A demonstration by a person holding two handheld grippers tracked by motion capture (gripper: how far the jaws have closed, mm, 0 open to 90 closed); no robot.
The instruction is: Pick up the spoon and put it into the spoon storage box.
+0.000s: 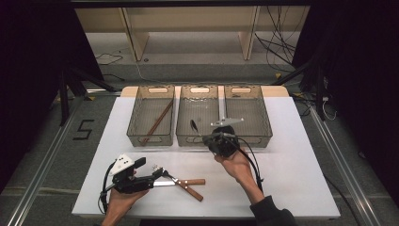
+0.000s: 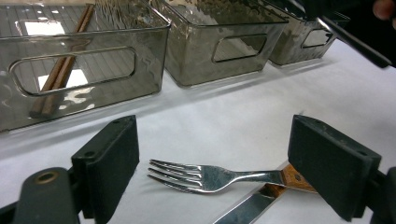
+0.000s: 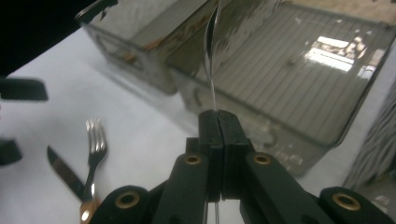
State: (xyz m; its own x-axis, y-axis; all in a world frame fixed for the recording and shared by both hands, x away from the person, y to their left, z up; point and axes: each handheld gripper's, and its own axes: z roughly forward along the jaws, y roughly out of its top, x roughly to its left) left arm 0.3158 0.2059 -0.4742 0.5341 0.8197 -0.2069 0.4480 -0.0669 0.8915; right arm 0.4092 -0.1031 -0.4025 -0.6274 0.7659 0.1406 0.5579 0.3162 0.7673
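Sorting cutlery into three bins looks partly done. Taking the middle bin (image 1: pixel 197 120) as the landmark: the bin to its left (image 1: pixel 151 115) already holds a pair of chopsticks (image 1: pixel 157 121). In front of that one, on the table (image 1: pixel 291 179), the left gripper (image 1: pixel 157 172) hovers with jaws spread wide around a fork (image 2: pixel 205 177), not pressing it; a knife (image 1: pixel 162 184) crosses under the fork. At the middle bin's front right corner, the right gripper (image 1: pixel 210 135) is clamped on a thin metal piece, probably a spoon (image 3: pixel 211 42), raised above the rim. The fork and knife remain unsorted.
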